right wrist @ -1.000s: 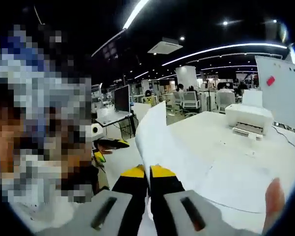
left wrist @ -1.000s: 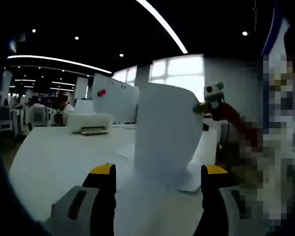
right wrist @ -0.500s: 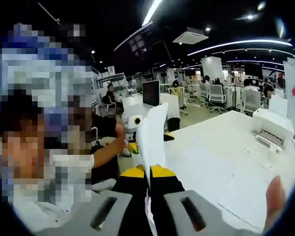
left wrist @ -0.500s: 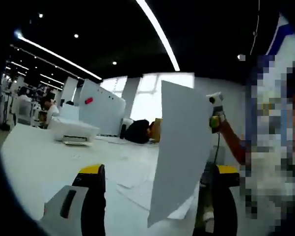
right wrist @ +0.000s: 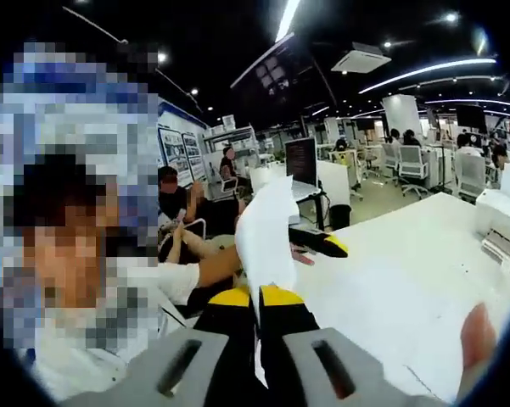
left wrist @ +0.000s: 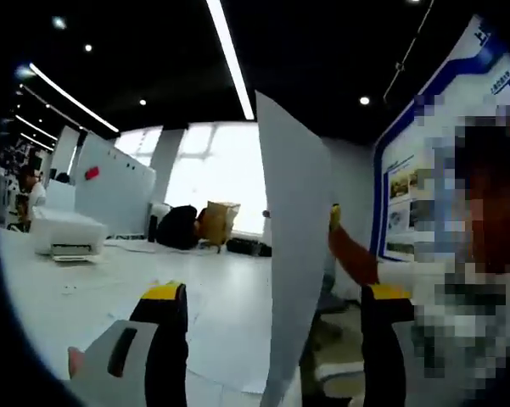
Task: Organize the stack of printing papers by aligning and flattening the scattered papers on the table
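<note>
White table [right wrist: 407, 288] below: right hand-held gripper [right wrist: 256, 296] pinches upright paper [right wrist: 267, 237]; left hand-held gripper [left wrist: 271, 297] gapes; wall poster [left wrist: 407, 182] writing seems unreadable.

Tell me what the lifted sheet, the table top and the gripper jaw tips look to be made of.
Sheet: thin white paper, matte; it stands on edge and curls in the right gripper.
Table: smooth white top, likely laminate; faint sheen.
Left gripper tips: yellow caps on black, probably plastic or rubber; too blurred to tell.
</note>
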`<state>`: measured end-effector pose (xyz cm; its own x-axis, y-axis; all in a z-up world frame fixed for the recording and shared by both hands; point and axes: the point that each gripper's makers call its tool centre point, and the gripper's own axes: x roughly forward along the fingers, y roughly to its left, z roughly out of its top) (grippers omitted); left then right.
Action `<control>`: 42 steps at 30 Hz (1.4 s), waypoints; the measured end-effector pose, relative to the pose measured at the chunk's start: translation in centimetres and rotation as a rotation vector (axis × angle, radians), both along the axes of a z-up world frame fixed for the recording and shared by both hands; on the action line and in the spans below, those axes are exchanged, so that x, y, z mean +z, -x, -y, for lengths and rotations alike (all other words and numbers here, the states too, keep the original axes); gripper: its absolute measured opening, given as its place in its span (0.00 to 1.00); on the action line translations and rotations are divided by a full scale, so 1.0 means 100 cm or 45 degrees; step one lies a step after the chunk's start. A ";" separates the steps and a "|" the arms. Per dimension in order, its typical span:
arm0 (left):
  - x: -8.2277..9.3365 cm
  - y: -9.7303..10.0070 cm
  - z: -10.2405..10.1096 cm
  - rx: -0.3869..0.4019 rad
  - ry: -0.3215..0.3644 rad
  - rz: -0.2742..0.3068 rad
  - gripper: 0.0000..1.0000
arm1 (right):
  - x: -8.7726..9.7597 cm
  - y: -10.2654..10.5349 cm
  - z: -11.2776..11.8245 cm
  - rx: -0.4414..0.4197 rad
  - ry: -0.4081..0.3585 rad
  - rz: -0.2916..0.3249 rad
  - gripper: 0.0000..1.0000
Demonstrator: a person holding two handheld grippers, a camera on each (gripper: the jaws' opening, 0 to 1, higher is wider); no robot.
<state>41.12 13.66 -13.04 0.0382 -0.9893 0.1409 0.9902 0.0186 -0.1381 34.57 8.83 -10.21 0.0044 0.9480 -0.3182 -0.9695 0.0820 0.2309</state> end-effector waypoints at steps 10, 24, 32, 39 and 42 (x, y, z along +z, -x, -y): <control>0.008 0.010 0.001 -0.080 -0.031 0.006 0.56 | -0.015 -0.008 -0.011 0.017 0.033 -0.049 0.00; 0.006 0.008 0.005 -0.066 -0.042 -0.002 0.42 | -0.017 -0.010 -0.014 0.027 0.043 -0.057 0.00; 0.001 0.009 0.002 -0.050 -0.037 -0.008 0.40 | -0.010 -0.009 -0.009 0.017 0.000 -0.037 0.00; 0.004 0.012 0.004 -0.069 -0.019 -0.032 0.30 | -0.011 -0.011 -0.009 0.004 0.020 -0.029 0.00; 0.003 0.013 0.006 -0.070 -0.029 -0.022 0.26 | -0.011 -0.011 -0.009 0.000 0.014 -0.025 0.00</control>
<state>39.85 13.10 -12.76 -0.0139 -0.9929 0.1179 0.9873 -0.0323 -0.1554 35.65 9.77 -11.31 -0.0021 0.9444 -0.3289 -0.9649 0.0845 0.2486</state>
